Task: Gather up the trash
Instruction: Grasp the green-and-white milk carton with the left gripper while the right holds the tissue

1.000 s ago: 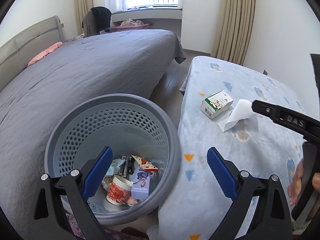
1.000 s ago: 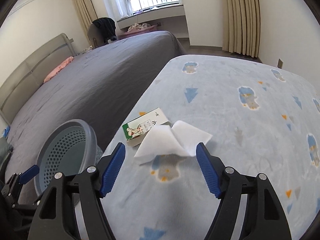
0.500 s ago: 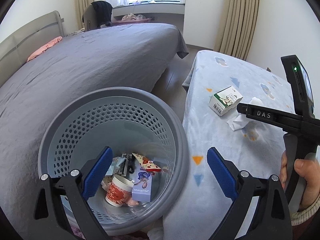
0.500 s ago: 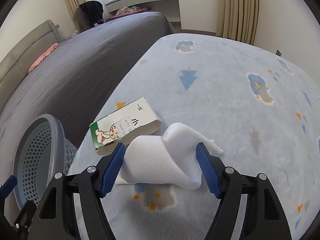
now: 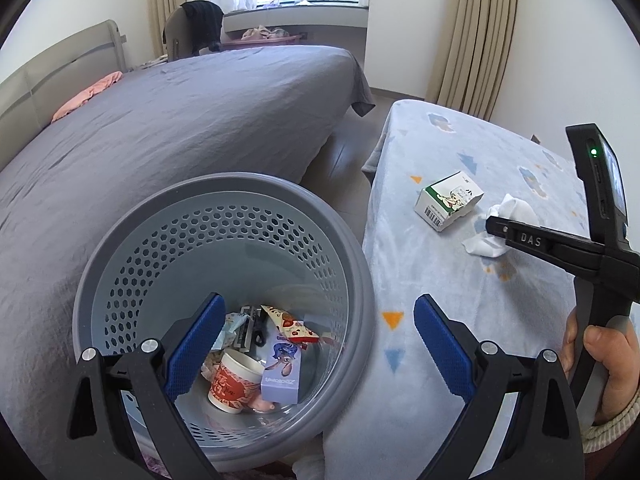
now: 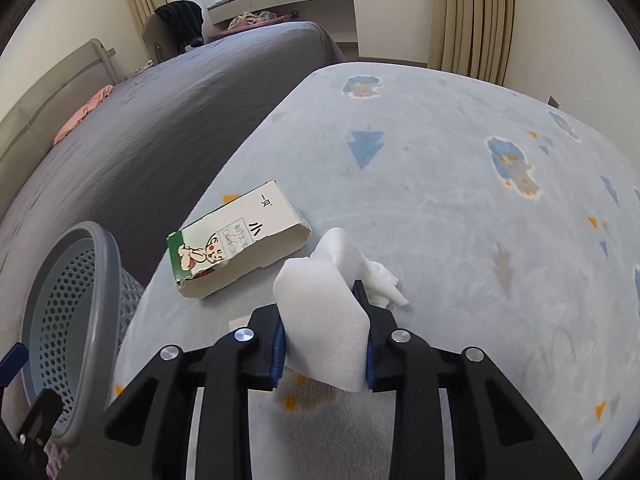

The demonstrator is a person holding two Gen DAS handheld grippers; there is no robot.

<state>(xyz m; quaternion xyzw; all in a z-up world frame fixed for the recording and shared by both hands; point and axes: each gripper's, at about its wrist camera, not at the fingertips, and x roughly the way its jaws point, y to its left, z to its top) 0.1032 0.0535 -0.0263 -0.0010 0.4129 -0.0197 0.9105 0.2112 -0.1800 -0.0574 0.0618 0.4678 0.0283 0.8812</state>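
Note:
A white tissue (image 6: 320, 312) lies crumpled on the pale blue blanket (image 6: 440, 200). My right gripper (image 6: 324, 316) has its jaws closing, and both blue pads press the tissue between them. In the left wrist view the same right gripper (image 5: 496, 226) pins the tissue (image 5: 516, 208) to the blanket. A torn green-and-white carton (image 6: 236, 248) rests just left of the tissue. My left gripper (image 5: 320, 308) hangs open over the grey perforated basket (image 5: 160, 240), nothing between its fingers. Inside the basket lie a red paper cup (image 5: 234, 380), a purple box (image 5: 282, 372) and a snack wrapper (image 5: 292, 322).
A large grey bed (image 5: 160, 120) stands left of the basket, with a narrow strip of floor (image 5: 344, 160) between the two beds. A chair draped with dark clothing (image 5: 200, 20) stands by the window. A person's hand (image 5: 608, 360) grips the right gripper's handle.
The right gripper came down over the tissue and its jaws closed on it, bunching it up. The left gripper stayed open above the basket.

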